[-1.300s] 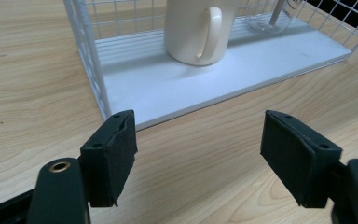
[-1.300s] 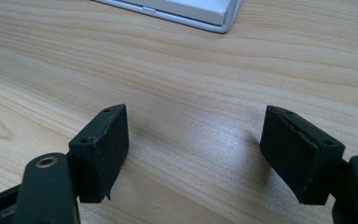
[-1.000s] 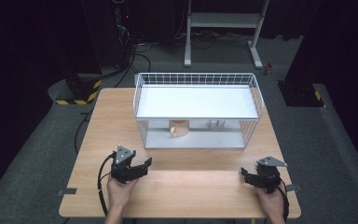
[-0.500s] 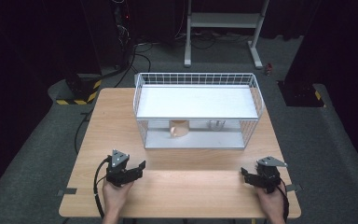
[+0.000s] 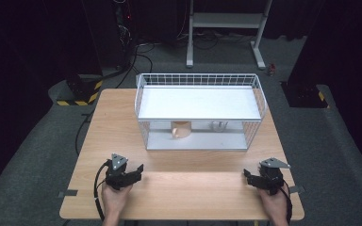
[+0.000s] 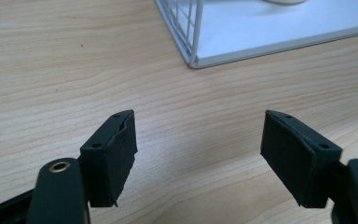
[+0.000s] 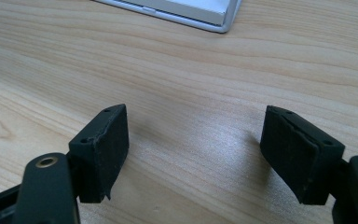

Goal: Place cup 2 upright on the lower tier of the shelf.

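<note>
Nothing is in hand at this point: both grippers sit at the near edge of the wooden table (image 5: 179,188), well apart from the white wire rack (image 5: 200,112) that stands in the middle of it. Two small things rest on the rack's lower shelf, under its white upper board: a tan cup-like object (image 5: 181,129) towards the left, and a small pale, clear-looking piece (image 5: 219,125) to its right, too small to name. Judging from this, either the work is not yet begun or it is finished with both things left in the rack; the pictures do not settle which.

The left gripper (image 5: 122,173) is low over the table at the near left, held in the person's hand, aimed forward and a little rightward at the rack's near left corner; its jaws stand open with only bare wood between them. The right gripper (image 5: 263,178) rests at the near right, jaws likewise open and empty, pointing inward across the table
</note>
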{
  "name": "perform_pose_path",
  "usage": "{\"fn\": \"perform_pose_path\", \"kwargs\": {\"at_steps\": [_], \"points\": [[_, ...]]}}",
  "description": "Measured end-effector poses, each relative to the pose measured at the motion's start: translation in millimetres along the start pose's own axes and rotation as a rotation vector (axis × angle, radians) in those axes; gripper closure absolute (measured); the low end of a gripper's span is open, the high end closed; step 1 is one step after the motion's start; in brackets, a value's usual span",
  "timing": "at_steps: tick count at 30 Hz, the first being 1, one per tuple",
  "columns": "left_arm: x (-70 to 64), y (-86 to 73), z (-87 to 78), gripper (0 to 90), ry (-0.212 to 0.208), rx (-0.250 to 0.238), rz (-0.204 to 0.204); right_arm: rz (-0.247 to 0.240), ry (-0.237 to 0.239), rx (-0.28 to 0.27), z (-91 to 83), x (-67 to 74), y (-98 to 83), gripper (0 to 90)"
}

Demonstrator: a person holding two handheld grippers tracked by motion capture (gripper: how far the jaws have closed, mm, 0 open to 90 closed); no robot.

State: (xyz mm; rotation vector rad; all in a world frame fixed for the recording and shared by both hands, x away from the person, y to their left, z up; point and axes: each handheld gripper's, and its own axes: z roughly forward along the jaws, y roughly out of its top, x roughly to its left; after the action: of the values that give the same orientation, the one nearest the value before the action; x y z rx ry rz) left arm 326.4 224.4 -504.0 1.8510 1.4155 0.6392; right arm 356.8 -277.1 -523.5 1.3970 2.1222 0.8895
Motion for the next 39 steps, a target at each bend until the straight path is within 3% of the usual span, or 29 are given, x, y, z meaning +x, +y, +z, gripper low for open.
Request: {"fn": "perform_pose_path", "kwargs": {"at_steps": [9,15,27,29,39], "points": [[2.9,-4.2,9.0,27.0,0.036,0.015,-0.016,0.000,0.000,0.000,0.0,0.0,0.0,23.9],[3.1,-5.2,13.5,27.0,0.061,0.029,-0.002,0.000,0.000,0.000,0.0,0.0,0.0,23.8],[4.1,-9.7,22.3,27.0,0.095,0.036,-0.013,0.000,0.000,0.000,0.0,0.0,0.0,23.9],[3.6,-10.3,22.9,26.9,0.103,0.042,0.002,0.000,0.000,0.000,0.0,0.0,0.0,23.8],[4.9,-11.1,24.7,26.5,0.096,0.050,-0.016,0.000,0.000,0.000,0.1,0.0,0.0,23.8]]}}
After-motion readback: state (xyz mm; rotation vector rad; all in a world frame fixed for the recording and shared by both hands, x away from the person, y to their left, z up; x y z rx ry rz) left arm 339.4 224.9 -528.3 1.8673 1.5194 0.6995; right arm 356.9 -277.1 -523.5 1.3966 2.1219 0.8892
